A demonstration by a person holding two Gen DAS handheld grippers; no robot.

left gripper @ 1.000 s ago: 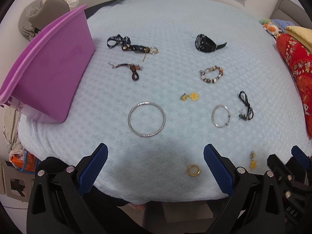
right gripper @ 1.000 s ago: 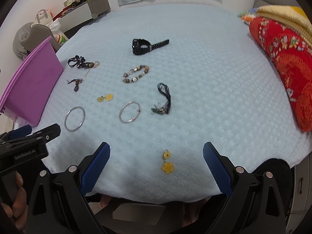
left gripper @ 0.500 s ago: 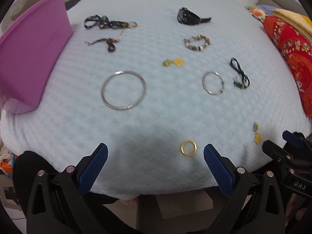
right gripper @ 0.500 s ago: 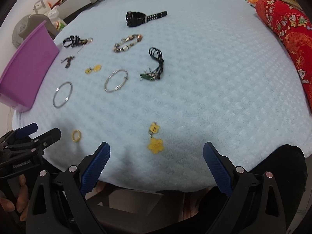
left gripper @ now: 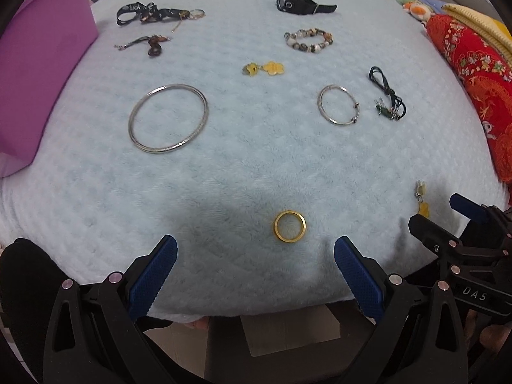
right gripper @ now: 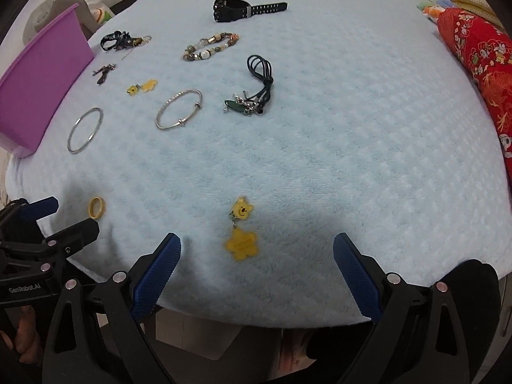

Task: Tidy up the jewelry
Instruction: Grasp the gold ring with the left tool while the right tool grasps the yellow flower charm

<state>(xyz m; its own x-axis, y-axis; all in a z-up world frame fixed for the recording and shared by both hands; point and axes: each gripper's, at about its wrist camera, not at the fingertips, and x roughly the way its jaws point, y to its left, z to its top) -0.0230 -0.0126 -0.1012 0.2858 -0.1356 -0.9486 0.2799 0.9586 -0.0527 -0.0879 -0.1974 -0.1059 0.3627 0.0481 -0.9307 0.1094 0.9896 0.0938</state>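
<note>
Left tool (left gripper: 255,256) wide, empty | gold ring (left gripper: 289,226) flat on bed (left gripper: 256,166) at 12 o'clock between my pads | right tool (right gripper: 254,256) wide over bear charm (right gripper: 242,228) | I'd straddle the band, pinch gently | purple bin (left gripper: 38,73) at 10.

**Gold ring lying just ahead of the open left gripper**

The left gripper (left gripper: 255,267) is hovering with its blue pads spread wide over the pale blue blanket (left gripper: 243,166). A gold ring (left gripper: 289,226) is lying flat just ahead, between the fingers' lines. Farther off, a large silver bangle (left gripper: 168,118) and a smaller silver bracelet (left gripper: 338,104) are resting well apart.
</note>
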